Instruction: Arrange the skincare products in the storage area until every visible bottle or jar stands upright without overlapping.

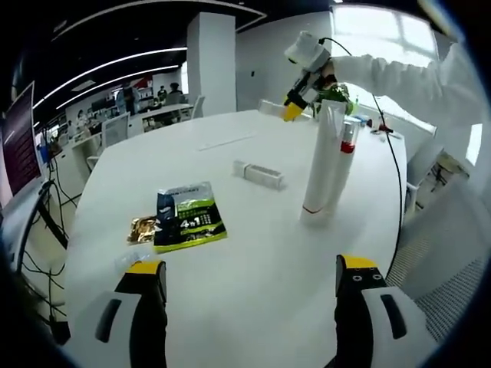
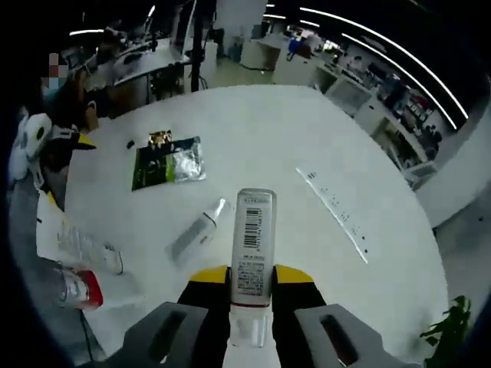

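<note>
Right tongs [image 2: 252, 277] were clamped on a white tube [image 2: 253, 244], yellow tips either side of it, held above the round white desk [image 2: 322, 146]. The tube's face showed a barcode and small print, too fine to read; a clear cap sat at the end nearest the camera.

Left tongs [image 1: 253, 277] hung over the near edge of the desk, tips well apart, nothing between them.

In the left gripper view, a tall white tube [image 1: 324, 165] stood upright on its cap toward the far right of the desk, red line near the base. A bottle with a red collar [image 1: 347, 146] stood just beside it, touching or nearly so; I couldn't tell which. The right tongs [image 1: 293, 111] showed beyond them, carried by a white-sleeved arm [image 1: 399, 77].

A slim white bottle [image 2: 198, 230] lay on its side mid-desk, apart from everything else.

A green-and-black sachet [image 1: 188, 217] lay flat nearer the left tongs, "4in1" legible on it, other print unreadable. A crumpled gold wrapper [image 1: 143, 228] touched its left edge.

A long white strip [image 2: 336, 213] with a row of small marks lay flat on the far side, marks unreadable.

Office desks and ceiling light strips showed in the background.
</note>
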Tool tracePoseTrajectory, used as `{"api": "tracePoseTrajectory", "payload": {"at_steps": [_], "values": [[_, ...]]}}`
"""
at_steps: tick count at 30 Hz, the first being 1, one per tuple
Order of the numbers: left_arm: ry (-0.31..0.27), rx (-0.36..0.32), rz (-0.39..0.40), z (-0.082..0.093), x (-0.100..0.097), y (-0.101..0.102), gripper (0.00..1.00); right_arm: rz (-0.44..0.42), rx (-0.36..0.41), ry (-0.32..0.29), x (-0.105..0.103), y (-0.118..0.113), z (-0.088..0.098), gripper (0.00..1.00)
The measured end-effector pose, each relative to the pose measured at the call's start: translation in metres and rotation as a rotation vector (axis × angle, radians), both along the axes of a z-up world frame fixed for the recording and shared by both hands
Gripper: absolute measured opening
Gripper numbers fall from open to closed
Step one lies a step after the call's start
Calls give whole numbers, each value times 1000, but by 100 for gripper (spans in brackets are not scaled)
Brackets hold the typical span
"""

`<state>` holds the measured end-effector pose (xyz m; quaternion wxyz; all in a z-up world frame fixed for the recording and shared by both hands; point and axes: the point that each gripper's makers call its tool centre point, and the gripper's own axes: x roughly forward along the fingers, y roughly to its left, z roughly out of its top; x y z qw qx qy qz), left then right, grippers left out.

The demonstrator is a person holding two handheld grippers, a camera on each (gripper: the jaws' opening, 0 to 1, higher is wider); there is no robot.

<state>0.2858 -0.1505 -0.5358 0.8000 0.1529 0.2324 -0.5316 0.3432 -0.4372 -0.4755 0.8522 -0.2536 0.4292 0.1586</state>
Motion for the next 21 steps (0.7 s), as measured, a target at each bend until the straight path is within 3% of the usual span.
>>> {"api": "tracePoseTrajectory", "payload": {"at_steps": [6,12,15,16,21], "values": [[-10,-16,-21,5,-4,-3,86,91,-49,-90,-12,29,35,12],[-20,-34,-33,11,-6,-5,87,189,-118,-219,-22,65,69,12],[-23,-40,-47,11,-9,-7,87,218,-107,-281,-29,86,86,12],[-23,-43,-48,12,-9,-7,87,236,-131,-327,-30,92,94,12],[-11,-84,-49,20,-13,-9,86,328,-230,-446,-45,122,116,12]]}}
